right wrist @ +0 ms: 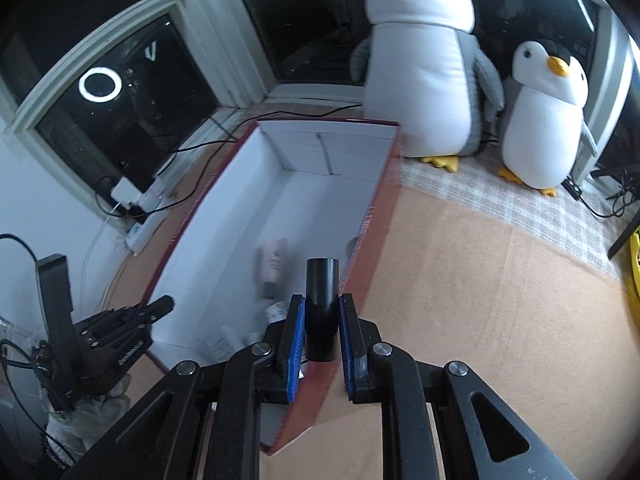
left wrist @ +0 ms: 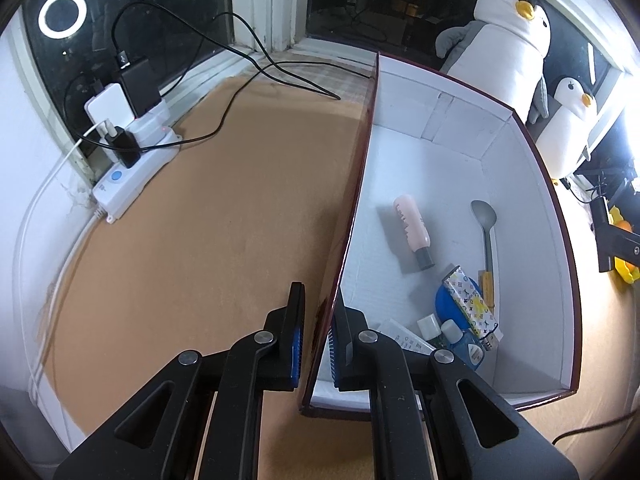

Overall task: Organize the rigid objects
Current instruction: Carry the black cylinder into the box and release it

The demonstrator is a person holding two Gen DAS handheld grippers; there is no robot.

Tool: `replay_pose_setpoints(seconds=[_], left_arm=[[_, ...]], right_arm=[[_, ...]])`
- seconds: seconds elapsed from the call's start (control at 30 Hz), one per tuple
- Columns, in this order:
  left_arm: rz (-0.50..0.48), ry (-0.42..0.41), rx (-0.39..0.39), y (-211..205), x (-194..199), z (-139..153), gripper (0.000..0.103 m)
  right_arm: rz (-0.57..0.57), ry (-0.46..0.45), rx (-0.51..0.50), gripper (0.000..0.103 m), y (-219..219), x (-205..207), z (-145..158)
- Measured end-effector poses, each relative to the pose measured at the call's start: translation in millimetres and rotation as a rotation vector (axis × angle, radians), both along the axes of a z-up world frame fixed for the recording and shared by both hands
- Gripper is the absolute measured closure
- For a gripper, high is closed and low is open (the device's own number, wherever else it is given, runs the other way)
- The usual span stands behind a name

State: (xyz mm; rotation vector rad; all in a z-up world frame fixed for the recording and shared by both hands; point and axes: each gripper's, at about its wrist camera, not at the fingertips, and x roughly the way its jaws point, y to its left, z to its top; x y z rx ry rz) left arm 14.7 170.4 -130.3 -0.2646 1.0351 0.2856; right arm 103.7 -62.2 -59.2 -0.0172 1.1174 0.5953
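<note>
A white-lined cardboard box [left wrist: 440, 128] with a dark red outside stands on the tan mat. My left gripper [left wrist: 316, 340] is shut on its left wall near the front corner, one finger inside and one outside. Inside lie a pink bottle [left wrist: 412, 232], a grey spoon [left wrist: 486, 232], a patterned carton [left wrist: 472, 304] over a blue disc [left wrist: 446, 304], and small capped bottles [left wrist: 430, 326]. My right gripper [right wrist: 322, 332] is shut on a black cylinder [right wrist: 322, 300], held above the box's [right wrist: 304, 148] right wall. The left gripper [right wrist: 160, 306] shows at the box's left side.
Two plush penguins [right wrist: 420, 80] stand behind the box by the window. A white power strip [left wrist: 132, 168] with chargers and black cables [left wrist: 248, 80] lies at the left on the mat [left wrist: 200, 220]. Yellow objects [left wrist: 624, 268] sit at the far right edge.
</note>
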Motion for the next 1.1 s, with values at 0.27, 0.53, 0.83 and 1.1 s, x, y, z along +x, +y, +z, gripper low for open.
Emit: replay_pose_setpoints(seconds=[0.27,0.53,0.83,1.1], left_arm=[[-0.009,-0.017,-0.018,2.3,-5.5,-0.5,0.095],[-0.017,-0.032,-0.034,3.3,-8.0,-1.2,0.095],[-0.024,-0.038,-0.044,5.0,-7.5,-1.7,0.095],[-0.023,-0.037,-0.043,4.7,-7.1,-1.6,0.095]], right_arm=[[0.082,-0.002,-0.014,0.088,43.7,-17.5,-2.3],[0.118,0.017,-0.034,0.088,70.4,-21.9,-15.2],[0.136,0.023,-0.04,0.088,79.9,-25.3,-20.6],[0.134,-0.004,-0.029,0.066,76.6,-26.4,-13.9]])
